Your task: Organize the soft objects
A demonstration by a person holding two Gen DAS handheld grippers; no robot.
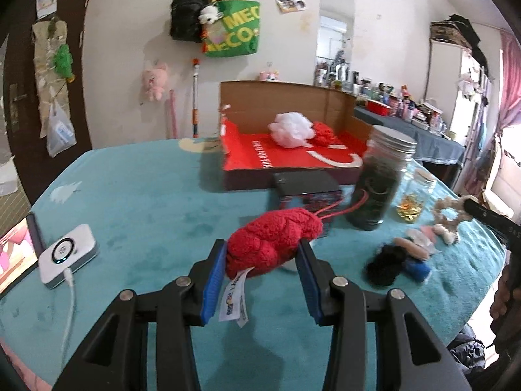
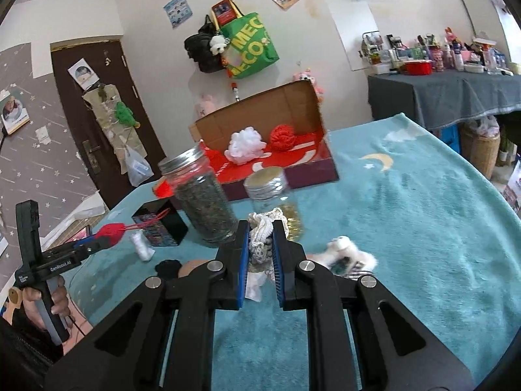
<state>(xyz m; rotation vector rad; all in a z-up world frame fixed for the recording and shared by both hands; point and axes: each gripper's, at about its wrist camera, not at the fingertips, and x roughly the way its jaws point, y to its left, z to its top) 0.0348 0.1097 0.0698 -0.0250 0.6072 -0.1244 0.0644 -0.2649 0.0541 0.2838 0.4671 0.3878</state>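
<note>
While the left gripper (image 1: 262,257) clamps a red plush toy (image 1: 272,239), the right gripper (image 2: 261,241) pinches a cream rope toy (image 2: 265,228); beyond both, a cardboard box (image 1: 293,159).

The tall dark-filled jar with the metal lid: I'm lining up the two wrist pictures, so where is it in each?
Left wrist: the tall jar stands right of centre, beside the black box.
Right wrist: the tall jar stands left of centre, behind the gripper.
Shared landmark: the open cardboard box behind it.
</note>
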